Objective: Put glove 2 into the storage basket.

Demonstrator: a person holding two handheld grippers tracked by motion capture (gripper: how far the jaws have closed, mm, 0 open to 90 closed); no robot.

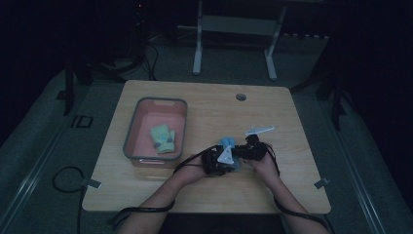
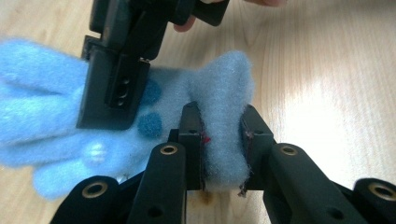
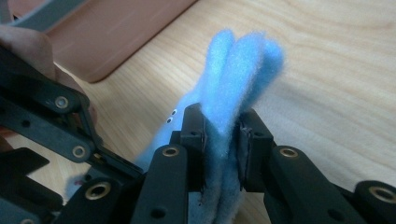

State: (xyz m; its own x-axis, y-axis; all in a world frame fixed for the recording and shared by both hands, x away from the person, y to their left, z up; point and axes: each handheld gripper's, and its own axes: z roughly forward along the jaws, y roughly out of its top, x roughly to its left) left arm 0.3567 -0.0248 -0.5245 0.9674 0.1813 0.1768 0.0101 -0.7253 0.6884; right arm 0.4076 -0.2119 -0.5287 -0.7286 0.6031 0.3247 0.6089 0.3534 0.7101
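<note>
Both grippers clamp one fluffy blue glove [image 2: 56, 112] just above the wooden table [image 1: 204, 195]: the left gripper [image 2: 223, 140] pinches its cuff, and the right gripper [image 3: 222, 140] grips its fingers. Beside them, a pink tray [image 1: 146, 109] holds a green glove [image 1: 163, 138]. No writing is readable anywhere.

A person's two hands bring a left gripper [image 1: 215, 161] and right gripper [image 1: 252, 149] together over a fuzzy light-blue glove [image 1: 227, 144] on a pale wooden table [image 1: 209, 107], beside a grey-rimmed pink plastic bin [image 1: 146, 114] containing a folded green cloth item [image 1: 162, 138].
</note>
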